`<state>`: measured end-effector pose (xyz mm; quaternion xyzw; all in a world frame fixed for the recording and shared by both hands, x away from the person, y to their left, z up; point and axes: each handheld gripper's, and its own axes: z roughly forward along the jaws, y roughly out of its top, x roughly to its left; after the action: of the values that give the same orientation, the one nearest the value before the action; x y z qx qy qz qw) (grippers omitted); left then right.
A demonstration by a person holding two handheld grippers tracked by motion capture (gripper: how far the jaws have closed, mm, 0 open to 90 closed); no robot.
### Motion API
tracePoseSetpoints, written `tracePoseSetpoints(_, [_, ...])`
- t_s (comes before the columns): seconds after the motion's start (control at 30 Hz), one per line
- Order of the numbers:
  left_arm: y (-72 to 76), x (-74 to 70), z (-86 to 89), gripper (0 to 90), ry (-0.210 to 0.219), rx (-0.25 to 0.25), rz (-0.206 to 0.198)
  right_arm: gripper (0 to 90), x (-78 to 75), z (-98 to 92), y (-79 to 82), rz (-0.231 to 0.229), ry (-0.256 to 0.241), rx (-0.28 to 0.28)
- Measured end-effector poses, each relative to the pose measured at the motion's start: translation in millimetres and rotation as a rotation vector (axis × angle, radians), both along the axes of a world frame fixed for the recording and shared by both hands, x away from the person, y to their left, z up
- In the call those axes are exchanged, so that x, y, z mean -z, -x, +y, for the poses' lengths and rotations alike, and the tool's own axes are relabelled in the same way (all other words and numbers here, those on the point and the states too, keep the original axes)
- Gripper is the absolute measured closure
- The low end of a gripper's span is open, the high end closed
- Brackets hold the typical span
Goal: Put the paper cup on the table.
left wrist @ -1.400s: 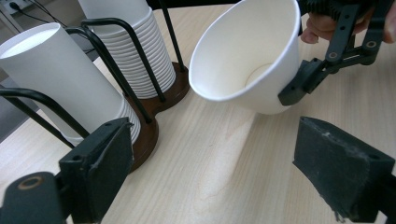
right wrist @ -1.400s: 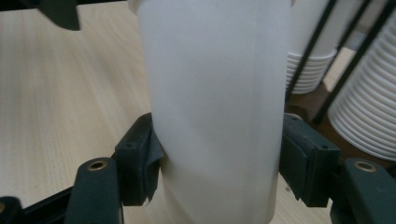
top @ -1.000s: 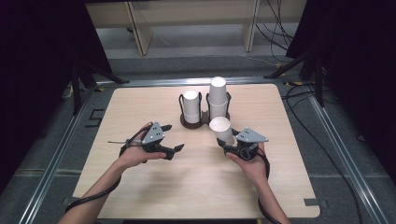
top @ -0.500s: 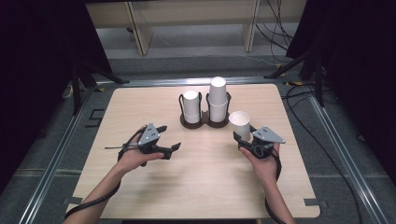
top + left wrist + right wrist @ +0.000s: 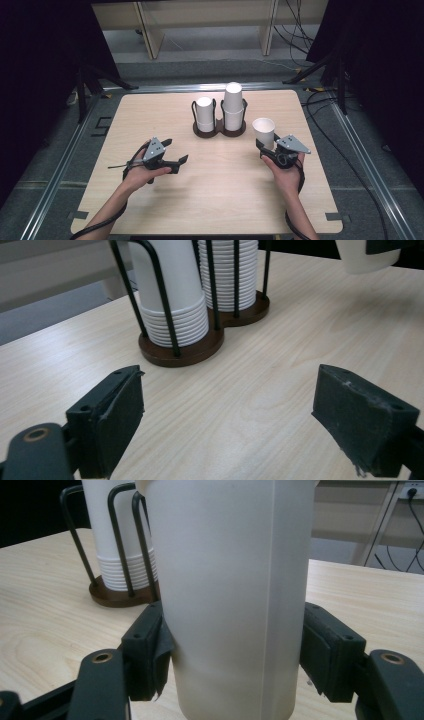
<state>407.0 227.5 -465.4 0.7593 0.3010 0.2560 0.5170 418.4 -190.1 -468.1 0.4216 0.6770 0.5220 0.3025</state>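
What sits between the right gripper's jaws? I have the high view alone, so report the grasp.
Observer: The right gripper has both pads pressed against the sides of the white paper cup, mouth up.
Operator: Report the left gripper.
Observer: The left gripper is wide open, bare light wooden table between its jaws.
Operator: Describe the holder's contents.
Observer: The dark brown two-ring wire cup holder carries stacked white cups, many rims showing at each base.
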Motion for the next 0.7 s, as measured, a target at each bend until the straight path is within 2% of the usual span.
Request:
tracePoseSetpoints(0.07, [-0.1,1.8,1.2,12.6,-0.005,-0.015,0.003,35.3,-0.1,-1.7,-1.0,0.013,0.009,0.004])
tracePoseSetpoints(0.2, [-1.1,7.1,-0.6,12.6,0.016,-0.025,-0.004,35.2,0.5,-4.7,-3.4,0.015,0.02,0.016])
tracePoseSetpoints(0.27, [-0.1,7.4,-1.1,12.6,0.001,-0.025,-0.003,35.2,-0.1,-5.4,-4.0,0.017,0.008,0.017])
tracePoseSetpoints(0.33, [1.1,7.1,-1.1,12.6,0.007,-0.036,0.005,35.2,1.6,-6.5,-5.8,0.003,-0.003,0.022])
tracePoseSetpoints(0.37, [0.3,7.9,-1.8,12.6,0.021,-0.033,-0.008,35.2,1.6,-6.5,-5.8,0.003,-0.003,0.022])
tracePoseSetpoints(0.4, [1.0,8.2,-2.2,12.7,0.023,-0.037,-0.008,35.2,2.0,-5.4,-4.4,0.032,-0.01,0.041])
tracePoseSetpoints(0.43, [2.1,8.0,-2.0,12.7,0.013,-0.042,-0.006,35.2,3.7,-5.2,-6.0,0.011,-0.003,0.043])
tracePoseSetpoints(0.5, [2.5,8.9,-2.4,12.7,0.011,-0.038,-0.004,35.2,5.5,-4.1,-7.7,0.012,-0.005,0.041])
tracePoseSetpoints(0.53, [2.6,9.9,-2.9,12.6,0.02,-0.036,-0.004,35.2,5.4,-4.0,-7.2,0.031,-0.002,0.049])
tracePoseSetpoints(0.57, [2.6,9.9,-2.9,12.7,0.02,-0.036,-0.004,35.2,7.4,-2.3,-9.0,0.031,-0.028,0.049])
tracePoseSetpoints(0.6, [3.9,9.3,-2.2,12.7,0.004,-0.043,0.0,35.2,7.7,-1.8,-9.7,0.036,-0.013,0.058])
tracePoseSetpoints(0.63, [4.1,10.1,-2.5,12.7,0.005,-0.035,0.003,35.2,7.7,-1.8,-9.7,0.036,-0.013,0.058])
tracePoseSetpoints(0.67, [4.5,10.9,-2.9,12.6,0.005,-0.028,0.005,35.2,7.8,0.1,-9.0,0.057,-0.021,0.073])
tracePoseSetpoints(0.7, [4.4,12.1,-3.4,12.5,0.015,-0.025,0.006,35.2,8.3,-0.9,-11.4,0.042,0.003,0.062])
